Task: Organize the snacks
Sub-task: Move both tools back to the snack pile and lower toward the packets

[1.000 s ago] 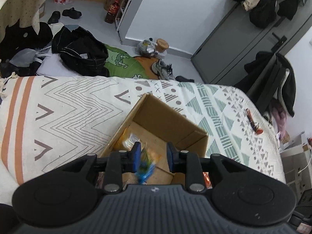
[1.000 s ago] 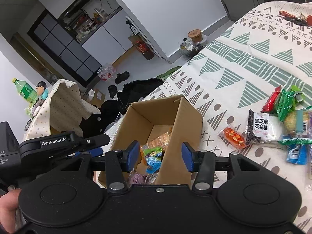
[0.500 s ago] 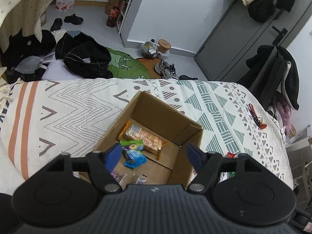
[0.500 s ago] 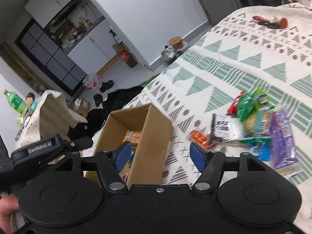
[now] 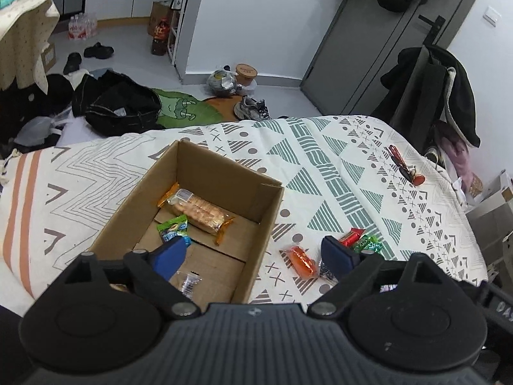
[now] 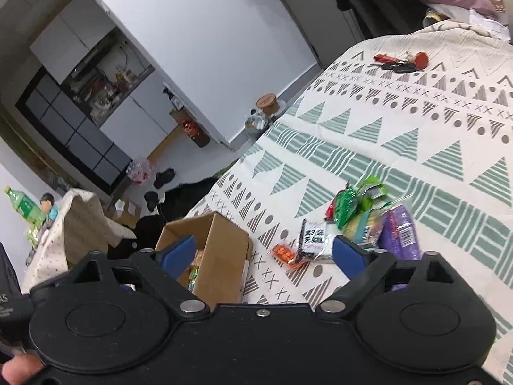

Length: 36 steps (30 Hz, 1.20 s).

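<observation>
An open cardboard box (image 5: 221,173) (image 6: 224,243) sits on the patterned bedspread (image 5: 336,166). Inside lie a long orange biscuit pack (image 5: 198,211), a green-blue snack (image 5: 173,226) and a small clear wrapper (image 5: 189,284). My left gripper (image 5: 253,253) hangs above the box's right wall, jaws still opening, nothing between them. A heap of loose snacks (image 6: 359,221) lies right of the box: green packs, a black-and-white pack (image 6: 312,240), a purple pack (image 6: 400,234), an orange one (image 6: 283,253) (image 5: 301,261). My right gripper (image 6: 263,253) hovers between box and heap, jaws opening and empty.
Red-handled keys (image 5: 405,166) (image 6: 400,62) lie far out on the bedspread. Beyond the bed's edge the floor holds black bags (image 5: 118,106), shoes (image 5: 251,110) and a jar (image 5: 245,73). A person's fingertip (image 6: 19,369) shows at the lower left in the right wrist view.
Both grippers have opened wide, and the green-blue snack from the left gripper now lies in the box. Both have swung right, away from the box, toward the snack heap.
</observation>
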Each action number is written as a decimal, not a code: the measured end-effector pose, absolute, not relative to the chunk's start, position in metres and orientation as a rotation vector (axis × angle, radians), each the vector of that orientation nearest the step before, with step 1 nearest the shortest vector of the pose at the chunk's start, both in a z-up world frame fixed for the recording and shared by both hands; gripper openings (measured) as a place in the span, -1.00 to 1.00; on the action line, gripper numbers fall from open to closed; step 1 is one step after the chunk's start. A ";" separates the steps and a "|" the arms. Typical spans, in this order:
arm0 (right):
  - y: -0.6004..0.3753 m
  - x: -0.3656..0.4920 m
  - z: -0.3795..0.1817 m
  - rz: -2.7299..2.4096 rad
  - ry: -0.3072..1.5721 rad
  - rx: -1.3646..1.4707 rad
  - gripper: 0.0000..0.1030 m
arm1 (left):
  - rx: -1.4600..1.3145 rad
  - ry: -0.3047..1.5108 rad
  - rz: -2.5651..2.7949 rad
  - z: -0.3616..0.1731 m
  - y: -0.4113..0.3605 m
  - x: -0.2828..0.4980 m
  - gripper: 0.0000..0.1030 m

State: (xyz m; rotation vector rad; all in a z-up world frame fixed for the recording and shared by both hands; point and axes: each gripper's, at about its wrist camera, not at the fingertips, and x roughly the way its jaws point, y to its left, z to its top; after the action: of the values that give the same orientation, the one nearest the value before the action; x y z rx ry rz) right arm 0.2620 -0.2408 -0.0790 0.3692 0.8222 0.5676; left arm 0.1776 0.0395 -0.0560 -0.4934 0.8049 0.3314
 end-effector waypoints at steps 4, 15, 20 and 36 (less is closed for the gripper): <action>-0.260 0.264 -0.078 0.535 0.813 0.386 0.89 | -0.474 0.815 0.318 -0.055 0.021 0.181 0.83; -0.306 0.265 -0.083 0.488 0.802 0.434 0.89 | -0.423 0.816 0.260 -0.052 -0.031 0.192 0.83; -0.322 0.271 -0.092 0.450 0.812 0.464 0.89 | -0.412 0.839 0.233 -0.058 -0.049 0.200 0.83; -0.354 0.288 -0.122 0.386 0.882 0.544 0.55 | -0.403 0.864 0.161 -0.085 -0.084 0.229 0.82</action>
State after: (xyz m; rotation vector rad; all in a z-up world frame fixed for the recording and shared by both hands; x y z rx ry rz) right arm 0.2883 -0.3543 -0.1219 0.5441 0.8822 0.3865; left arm 0.2288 -0.0841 -0.0850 -0.4025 0.8636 0.1611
